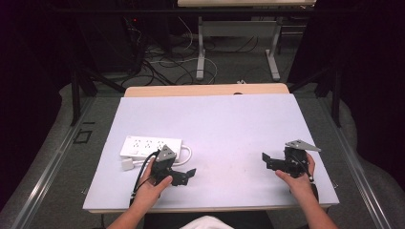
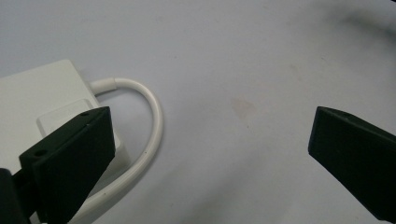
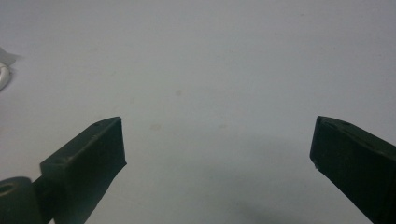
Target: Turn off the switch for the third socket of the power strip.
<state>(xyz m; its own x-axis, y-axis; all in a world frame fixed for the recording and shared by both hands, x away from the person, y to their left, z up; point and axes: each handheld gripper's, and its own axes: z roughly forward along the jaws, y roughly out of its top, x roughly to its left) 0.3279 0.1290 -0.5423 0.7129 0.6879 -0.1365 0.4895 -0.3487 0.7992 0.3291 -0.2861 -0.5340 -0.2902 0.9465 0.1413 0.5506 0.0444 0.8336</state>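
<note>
So the power strip is lying flat on the left half of the bench, and the left claw sits just in front of it and a bit to its right, pointing toward the middle of the bench. In the left gripper view the strip's corner and its cord show up right beside and behind the claw's left jaw, not between the jaws. Can't tell if anything is actually touching, looks like just beside. Left claw is spread wide with nothing in it.

Right claw is way over on the other side of the bench, well apart from the strip, pointing left. Also spread wide and holding nothing, just plain bench surface between its jaws.

Looks-wise: strip is a white plastic slab, long and rectangular with rounded corners, with a row of sockets along the top. The cord is thick, smooth and white, and comes out of the strip's right end in a tight loop. A small white plug lies just in front of the strip. The bench top is a matte pale lavender-grey sheet with a few faint smudges, wood edge at the far side. Jaws are flat black blocks, matte
</note>
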